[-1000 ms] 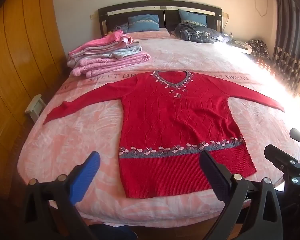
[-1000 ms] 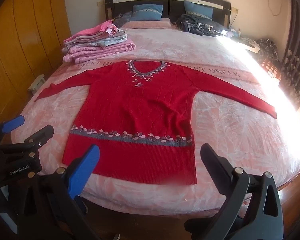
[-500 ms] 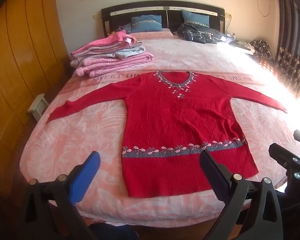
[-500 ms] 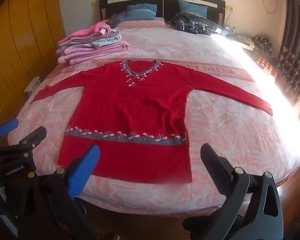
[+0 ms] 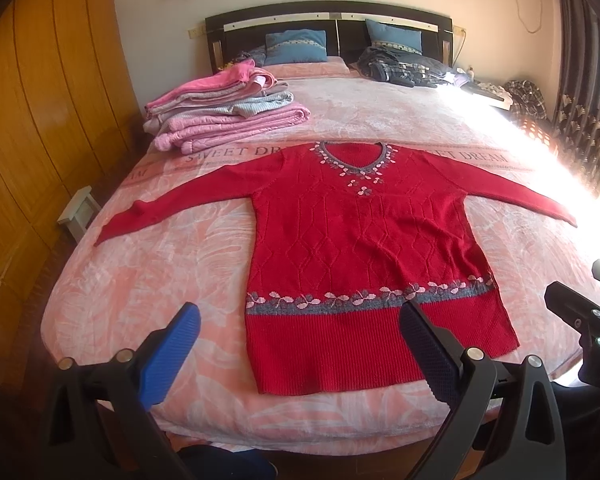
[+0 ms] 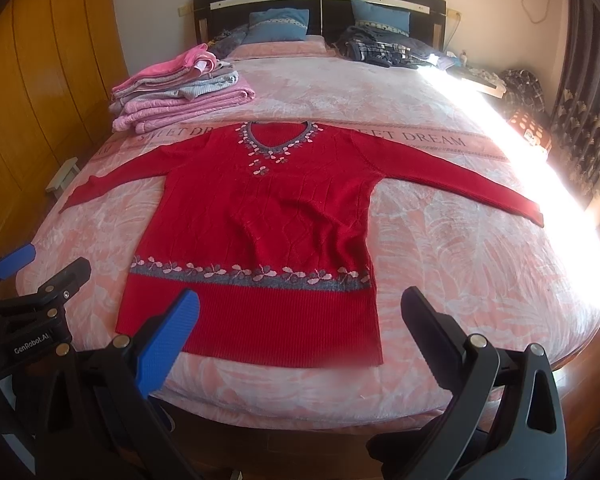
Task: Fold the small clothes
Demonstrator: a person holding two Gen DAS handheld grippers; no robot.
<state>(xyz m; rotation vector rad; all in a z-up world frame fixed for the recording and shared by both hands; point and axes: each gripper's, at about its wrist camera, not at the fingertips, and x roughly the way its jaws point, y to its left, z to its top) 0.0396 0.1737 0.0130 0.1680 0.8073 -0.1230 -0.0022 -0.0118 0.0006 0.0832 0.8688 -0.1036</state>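
Observation:
A red knitted sweater [image 5: 360, 248] [image 6: 260, 220] with a grey flowered band lies flat, front up, on the pink bedspread [image 5: 160, 280] [image 6: 460, 280], both sleeves stretched out sideways. My left gripper [image 5: 300, 340] hovers open off the foot of the bed, in front of the hem's left half. My right gripper [image 6: 300, 320] hangs open before the hem's right half, holding nothing. Each gripper shows at the edge of the other's view: the right gripper [image 5: 580, 312] and the left gripper [image 6: 40, 280].
A stack of folded pink and grey clothes [image 5: 220, 116] [image 6: 176, 92] sits at the bed's far left. Dark clothes [image 5: 404, 68] and blue pillows [image 5: 296, 46] lie by the headboard. Wooden wardrobe doors [image 5: 28, 140] stand left, a small stool [image 5: 78, 212] beside the bed, curtains [image 5: 588, 80] right.
Both views have shifted slightly: the sweater sits a little further right in the left view and further left in the right view. Both grippers remain open.

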